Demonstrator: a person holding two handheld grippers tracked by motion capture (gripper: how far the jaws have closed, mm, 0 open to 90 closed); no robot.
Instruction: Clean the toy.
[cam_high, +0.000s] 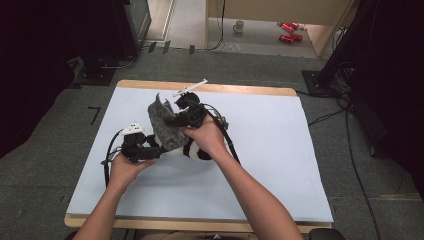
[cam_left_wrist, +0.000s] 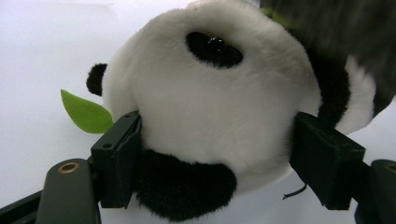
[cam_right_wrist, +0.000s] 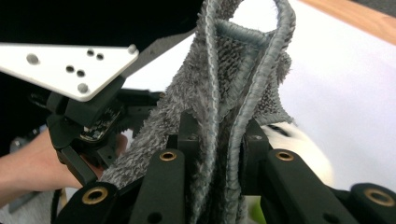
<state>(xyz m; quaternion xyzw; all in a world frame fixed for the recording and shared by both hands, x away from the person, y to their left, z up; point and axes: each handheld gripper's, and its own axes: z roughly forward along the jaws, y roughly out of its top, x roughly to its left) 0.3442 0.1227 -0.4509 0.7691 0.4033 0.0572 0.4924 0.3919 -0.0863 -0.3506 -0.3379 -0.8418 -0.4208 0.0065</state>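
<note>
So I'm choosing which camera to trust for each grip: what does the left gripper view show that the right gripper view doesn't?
Left gripper view: the panda's head squeezed between the left tongs, one eye, a black ear and a green leaf.

Right gripper view: the grey towel pinched in the right tongs, folded edges rising, the table's wooden edge, and the other gripper's white plate in a hand.

Both: white panda fur and the pale table cover.

Even bright light, blurred close-ups
</note>
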